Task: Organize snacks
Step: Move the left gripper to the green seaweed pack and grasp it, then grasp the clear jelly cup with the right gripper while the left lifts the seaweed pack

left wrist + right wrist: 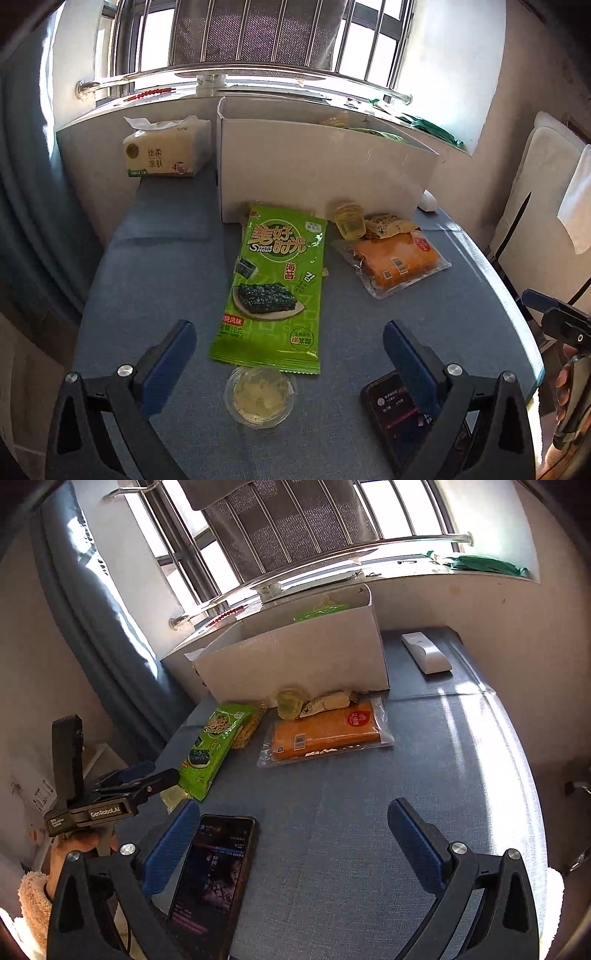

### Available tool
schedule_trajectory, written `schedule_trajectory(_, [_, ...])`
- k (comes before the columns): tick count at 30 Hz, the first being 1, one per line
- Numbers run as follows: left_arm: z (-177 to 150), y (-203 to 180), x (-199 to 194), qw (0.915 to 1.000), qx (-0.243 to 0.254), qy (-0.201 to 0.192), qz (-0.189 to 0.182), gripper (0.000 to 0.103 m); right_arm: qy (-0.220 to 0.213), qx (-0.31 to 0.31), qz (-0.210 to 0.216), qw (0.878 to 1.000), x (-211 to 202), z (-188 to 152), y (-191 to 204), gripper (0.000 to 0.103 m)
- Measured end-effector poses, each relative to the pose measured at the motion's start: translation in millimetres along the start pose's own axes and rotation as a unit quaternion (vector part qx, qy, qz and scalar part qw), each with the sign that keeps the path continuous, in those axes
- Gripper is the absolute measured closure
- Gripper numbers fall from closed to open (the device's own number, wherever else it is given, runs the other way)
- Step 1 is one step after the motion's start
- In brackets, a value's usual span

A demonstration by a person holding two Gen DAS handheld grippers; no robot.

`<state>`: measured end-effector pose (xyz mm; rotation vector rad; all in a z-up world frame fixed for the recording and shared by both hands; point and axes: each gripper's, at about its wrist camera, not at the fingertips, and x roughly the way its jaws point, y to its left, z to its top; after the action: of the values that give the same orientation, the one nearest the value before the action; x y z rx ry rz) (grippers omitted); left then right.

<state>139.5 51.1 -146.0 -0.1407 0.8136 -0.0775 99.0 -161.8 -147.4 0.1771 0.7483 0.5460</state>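
Snacks spread across the blue table (155, 266), and both grippers hang over the near edge. Left gripper (290, 354) is released, jaws wide apart with nothing between them, hovering above a small clear jelly cup (259, 397) that sits just at the near end of the green seaweed packet (275, 288). That packet lies flat, running away toward the white box (325, 166) at the back of the table. Right of it, a second little jelly cup (349, 221) stands by the box wall, touching a small wrapped snack (388, 225), and just in front of those lies an orange packet (399, 262) in clear wrap. Something green and yellow shows over the rim inside the box, too hidden to name.

Right gripper (293, 834) is released too, jaws spread and empty, over bare table, well apart from the orange packet. A phone (214, 871) lies flat just beside its left finger, screen lit. In the right view a hand (74, 853) with a fluffy sleeve (33, 904) holds the left gripper. A tissue pack (162, 151) sits left of the box, a white remote (426, 651) to its right
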Motion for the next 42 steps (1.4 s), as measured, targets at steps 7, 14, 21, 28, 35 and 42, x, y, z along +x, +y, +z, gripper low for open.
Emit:
schedule_trajectory(7, [22, 2, 56, 0.9981, 0.014, 0.056, 0.023, 0.0, -0.005, -0.016, -0.006, 1.0, -5, -2, 7, 0.0])
schedule_trajectory(14, [30, 1, 70, 0.9962, 0.026, 0.079, 0.024, 0.032, -0.003, -0.006, -0.012, 1.0, -7, -6, -1, 0.0])
schedule_trajectory(21, [46, 4, 31, 0.9997, 0.01, 0.012, -0.017, 0.041, -0.005, -0.005, -0.009, 1.0, -9, -6, 1, 0.0])
schedule_trajectory(28, [60, 26, -32, 0.9973, -0.02, -0.063, -0.031, 0.041, 0.016, -0.036, 0.013, 0.999, 8, -2, 18, 0.0])
schedule_trajectory(35, [25, 59, -70, 0.9948, -0.06, -0.074, -0.036, 0.041, 0.062, -0.126, 0.048, 0.989, 57, 3, 74, 0.0])
schedule_trajectory(42, [-17, 81, -98, 0.989, -0.109, -0.083, -0.056, 0.041, 0.13, -0.222, 0.076, 0.963, 123, 4, 143, 0.0])
